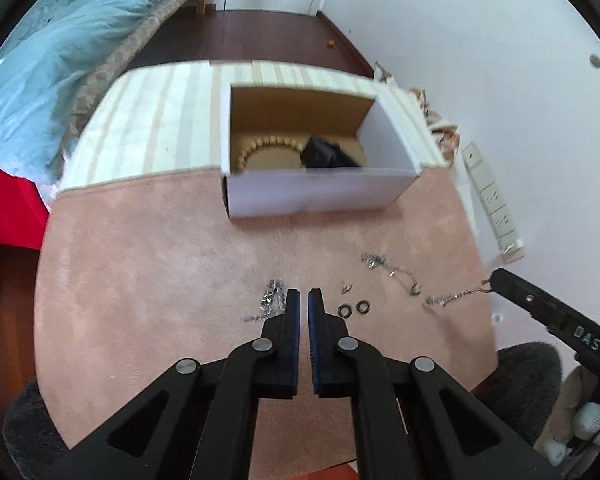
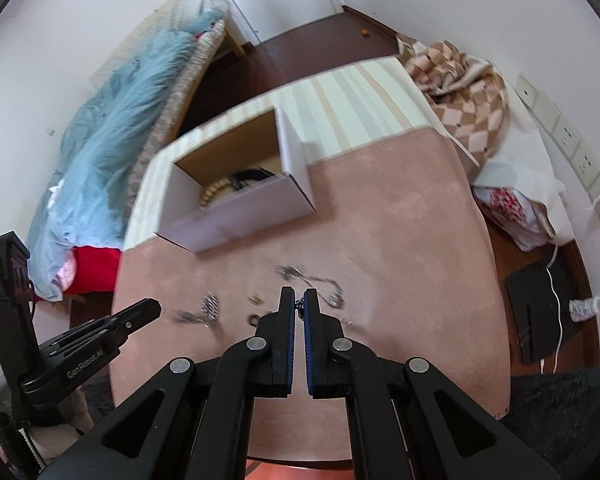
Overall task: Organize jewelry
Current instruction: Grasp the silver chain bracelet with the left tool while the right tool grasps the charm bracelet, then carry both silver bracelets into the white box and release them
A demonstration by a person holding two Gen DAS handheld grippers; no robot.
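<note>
A white cardboard box (image 1: 320,196) stands open on the pink cloth, with a wooden bead bracelet (image 1: 260,148) and a black item (image 1: 326,152) inside. Silver jewelry lies on the cloth: a crumpled piece (image 1: 272,300), two dark rings (image 1: 354,309), a small earring (image 1: 346,287) and a long chain (image 1: 396,270). My left gripper (image 1: 304,300) is shut and empty, next to the crumpled piece. My right gripper (image 2: 299,300) is shut on the silver chain (image 2: 300,305), whose end hangs from its tip (image 1: 456,295). The box also shows in the right wrist view (image 2: 236,216).
The pink cloth (image 1: 160,272) covers the table, with a striped cloth (image 1: 156,120) behind it. A checked blanket (image 2: 460,80) lies at the far right. A bed with a blue duvet (image 1: 52,60) is on the left. Wall sockets (image 1: 492,196) are on the right.
</note>
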